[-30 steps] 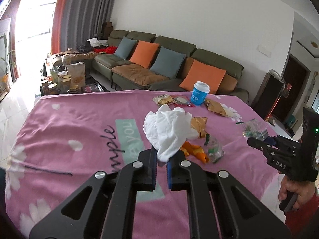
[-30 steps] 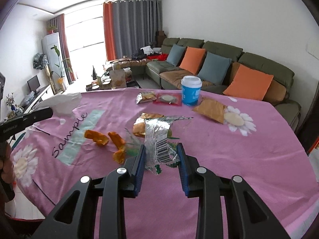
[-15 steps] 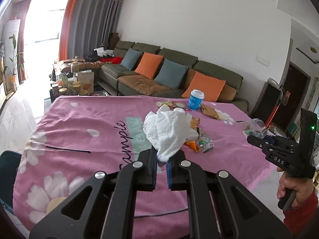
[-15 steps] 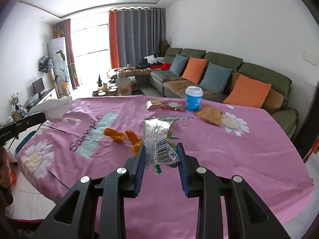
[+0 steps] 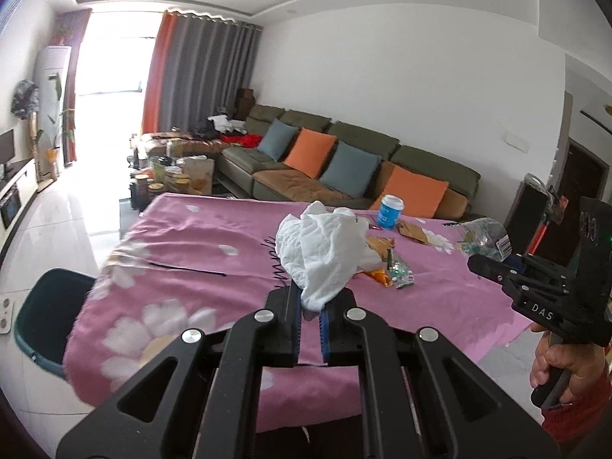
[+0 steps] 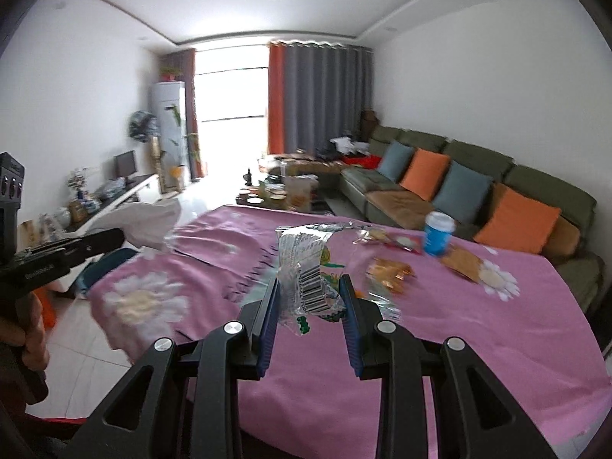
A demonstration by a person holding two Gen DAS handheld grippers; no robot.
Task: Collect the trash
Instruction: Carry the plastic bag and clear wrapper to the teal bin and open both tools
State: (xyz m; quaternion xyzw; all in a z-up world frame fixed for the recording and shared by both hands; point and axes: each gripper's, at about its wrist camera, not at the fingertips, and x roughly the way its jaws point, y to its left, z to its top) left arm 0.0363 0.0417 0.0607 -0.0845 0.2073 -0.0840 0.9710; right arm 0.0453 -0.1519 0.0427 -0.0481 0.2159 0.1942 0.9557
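- Step in hand, as a judgement: carrying 2 picked-up pieces of trash away from the table toward a bin.
- Left gripper [image 5: 310, 308] pressed nearly together, pinching the lower end of a crumpled white tissue [image 5: 321, 252], held up above the near edge of the table.
- Right gripper [image 6: 310, 298] partly closed, clamping a crinkled clear-and-silver snack wrapper [image 6: 308, 271] with a barcode facing the camera; wrapper standing upright between the blue pads.
- Dark teal bin [image 5: 49, 313] on the floor beside the table's left corner, open top facing up, partly hidden by the hanging pink tablecloth [image 5: 199, 252].
- Next move, likely: bringing each gripper over the bin's opening, then spreading the jaws; tissue light and clingy, so possibly slow to drop.
- Still on the cloth, well apart from both grippers: orange peel pieces [image 5: 376, 275], a blue-and-white paper cup [image 5: 391, 211] standing upright, a flat brown packet [image 5: 413, 232], and a few more small wrappers.
- Much left of the task, judging by that litter.
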